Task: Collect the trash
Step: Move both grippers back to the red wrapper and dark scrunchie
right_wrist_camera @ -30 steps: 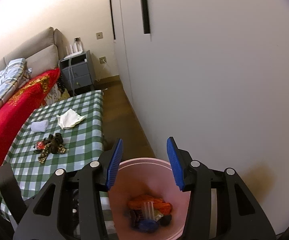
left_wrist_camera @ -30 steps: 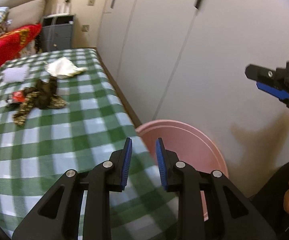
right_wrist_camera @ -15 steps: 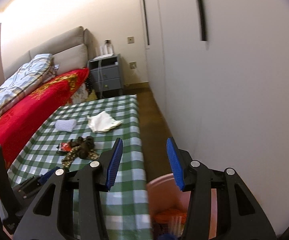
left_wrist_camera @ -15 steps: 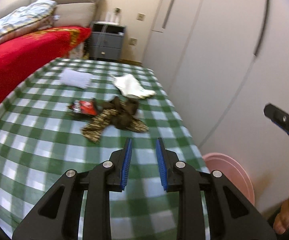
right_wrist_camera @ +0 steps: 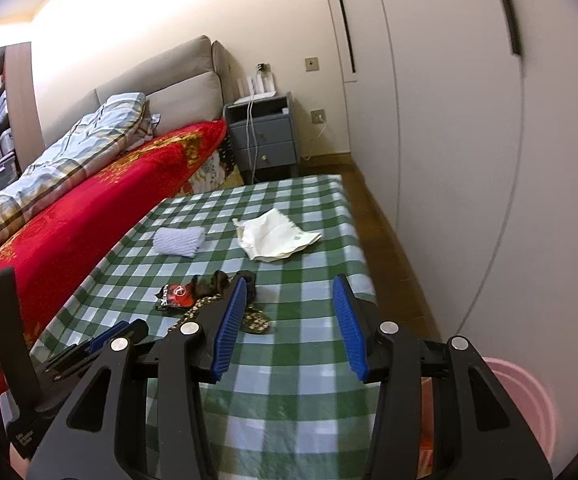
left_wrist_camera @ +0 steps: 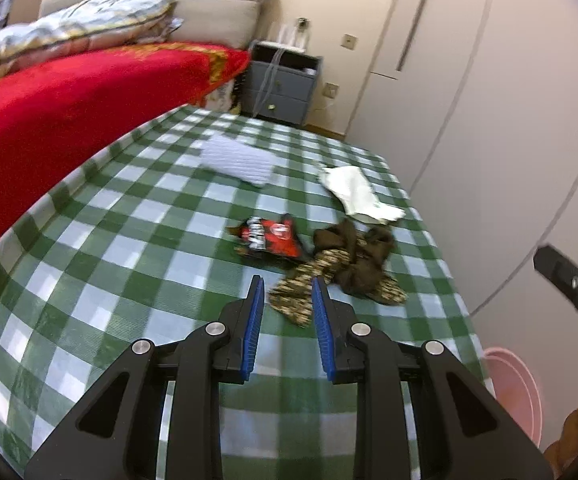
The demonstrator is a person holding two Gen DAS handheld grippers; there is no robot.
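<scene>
On the green checked table (left_wrist_camera: 89,264) lie a red snack wrapper (left_wrist_camera: 269,236), a brown patterned crumpled scrap (left_wrist_camera: 345,268), a cream paper bag (left_wrist_camera: 355,190) and a white foam sleeve (left_wrist_camera: 239,159). My left gripper (left_wrist_camera: 287,300) is open and empty, low over the table just short of the brown scrap. My right gripper (right_wrist_camera: 289,300) is open wide and empty, above the table's near right part. The wrapper (right_wrist_camera: 177,296), the paper bag (right_wrist_camera: 275,238) and the foam sleeve (right_wrist_camera: 179,241) also show in the right wrist view. The pink bin (right_wrist_camera: 529,400) stands on the floor right of the table.
A bed with a red blanket (left_wrist_camera: 69,96) runs along the table's left side. A grey nightstand (left_wrist_camera: 283,88) stands beyond the far end. White wardrobe doors (right_wrist_camera: 469,140) line the right, with a narrow strip of floor between them and the table.
Both grippers have swung left from above the pink bin to over the table. The left one has dropped close to the brown scrap and wrapper. Both stayed open.
</scene>
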